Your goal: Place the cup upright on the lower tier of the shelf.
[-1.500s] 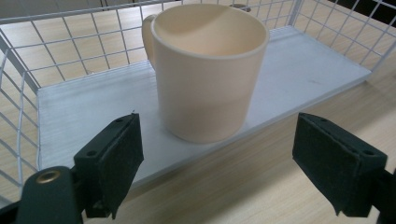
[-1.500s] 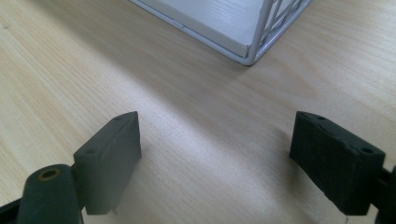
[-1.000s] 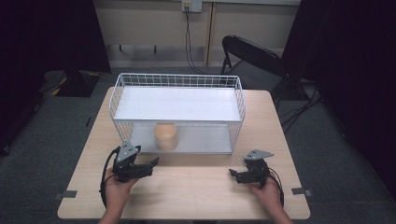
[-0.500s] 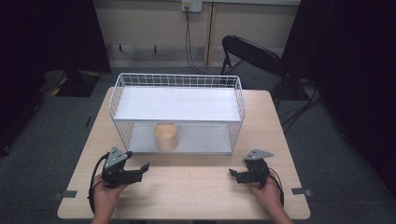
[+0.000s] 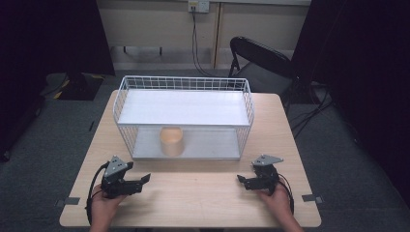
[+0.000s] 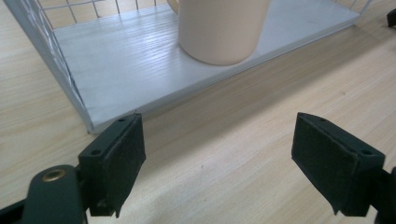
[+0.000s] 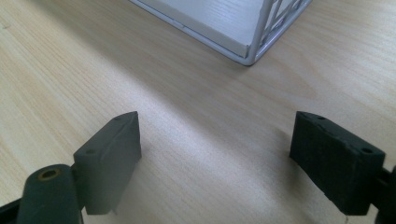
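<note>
Cup (image 5: 171, 140) stands upright on lower shelf of wire rack (image 5: 183, 113), at surface (image 5: 203, 193) centre. Left gripper (image 5: 140, 181) at 7 o'clock, right gripper (image 5: 243, 181) at 5 o'clock; both rest with jaws apart, empty

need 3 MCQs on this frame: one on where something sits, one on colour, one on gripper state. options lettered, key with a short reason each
1. Where does the cup stand?
A. on the rack's top shelf
B. on the rack's bottom shelf
C. on the table beside the rack

2. What colour is the wire rack?
A. white
B. black
C. red

3. How is the left gripper?
A. shut on the cup
B. shut on nothing
C. open, holding nothing

Key: 1 B, the cup sits on the lower board under the upper one. 2 A, its wires and boards are white. 3 C, in the left gripper view the jaws stand wide apart with bare table between.
</note>
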Tool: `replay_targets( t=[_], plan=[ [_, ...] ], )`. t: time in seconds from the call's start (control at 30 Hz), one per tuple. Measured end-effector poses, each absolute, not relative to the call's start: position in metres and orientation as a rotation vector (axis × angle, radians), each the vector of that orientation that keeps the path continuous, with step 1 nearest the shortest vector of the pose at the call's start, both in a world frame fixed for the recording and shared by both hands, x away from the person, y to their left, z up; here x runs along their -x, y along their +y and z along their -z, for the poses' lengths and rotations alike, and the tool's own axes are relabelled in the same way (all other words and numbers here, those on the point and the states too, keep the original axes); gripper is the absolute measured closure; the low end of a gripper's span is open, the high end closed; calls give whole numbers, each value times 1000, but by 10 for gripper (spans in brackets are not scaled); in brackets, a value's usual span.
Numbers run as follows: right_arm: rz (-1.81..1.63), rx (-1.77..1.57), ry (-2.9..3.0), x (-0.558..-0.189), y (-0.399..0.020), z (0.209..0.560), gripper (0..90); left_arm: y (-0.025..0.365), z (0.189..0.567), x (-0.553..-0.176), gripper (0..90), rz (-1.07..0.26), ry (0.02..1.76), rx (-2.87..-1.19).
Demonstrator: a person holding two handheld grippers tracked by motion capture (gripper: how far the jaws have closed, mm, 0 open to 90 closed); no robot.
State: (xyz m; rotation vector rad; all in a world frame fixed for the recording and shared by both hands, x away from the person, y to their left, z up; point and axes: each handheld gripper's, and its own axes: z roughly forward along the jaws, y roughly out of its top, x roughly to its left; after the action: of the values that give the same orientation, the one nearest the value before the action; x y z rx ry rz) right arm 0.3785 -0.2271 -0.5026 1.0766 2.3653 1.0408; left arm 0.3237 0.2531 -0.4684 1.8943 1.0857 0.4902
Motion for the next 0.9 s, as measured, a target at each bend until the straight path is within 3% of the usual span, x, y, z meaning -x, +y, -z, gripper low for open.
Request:
replay_targets(
  t=[0.9],
  plan=[
    [-1041, -1077, 2365, -378, -227, 503, 157, 276, 483, -316, 190, -517, 1073, -2000]
  ],
)
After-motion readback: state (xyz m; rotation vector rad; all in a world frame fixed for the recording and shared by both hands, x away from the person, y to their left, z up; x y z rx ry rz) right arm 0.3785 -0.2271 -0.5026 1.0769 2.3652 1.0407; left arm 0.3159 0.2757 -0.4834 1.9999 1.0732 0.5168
